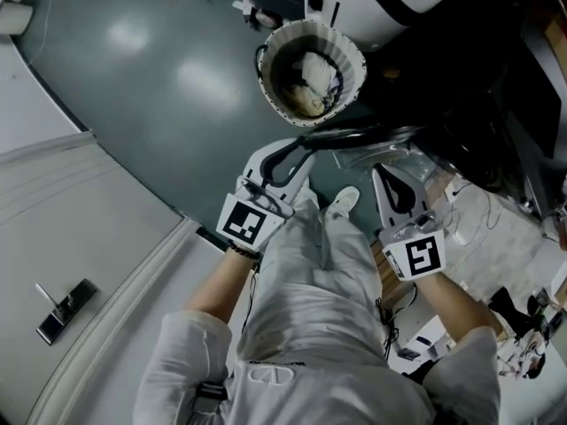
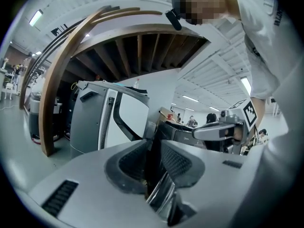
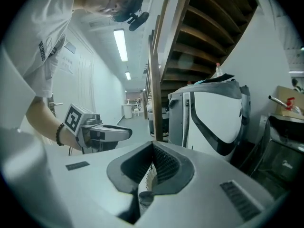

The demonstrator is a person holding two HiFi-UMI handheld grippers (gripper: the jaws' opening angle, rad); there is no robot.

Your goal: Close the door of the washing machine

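Head view: left claw and right claw point towards the dark washing machine, beside a floor-standing laundry basket; its door is indistinct.
Left gripper view: claw released, empty.
Right gripper view: claw clenched, empty.

Basket w/ laundry on grey-green floor, wooden stairs nr.
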